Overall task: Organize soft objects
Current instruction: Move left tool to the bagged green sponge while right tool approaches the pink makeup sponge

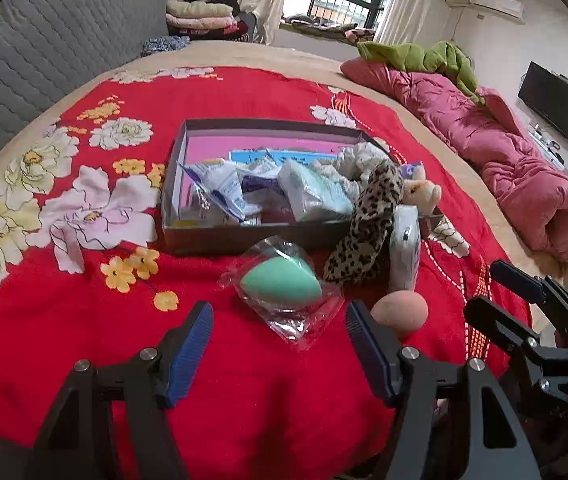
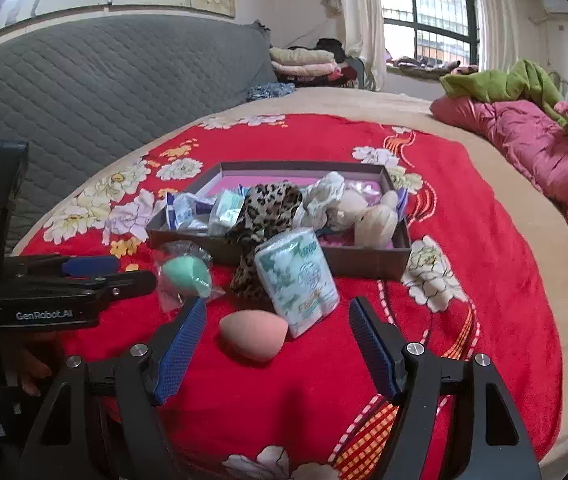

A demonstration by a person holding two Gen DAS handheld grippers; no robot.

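Note:
A mint-green sponge in a clear bag lies on the red floral blanket, just ahead of my open left gripper, whose jaws are empty. A peach sponge rests bare between and slightly ahead of the fingers of my open right gripper, not touched by them. Behind it a tissue pack and a leopard-print scrunchie lean on the front wall of a shallow cardboard box. The box holds small packets, a pale scrunchie and a plush toy.
Each gripper shows in the other's view: the right gripper and the left gripper with a hand below it. A pink quilt and green cloth lie along the bed's right side. A grey quilted headboard stands at left.

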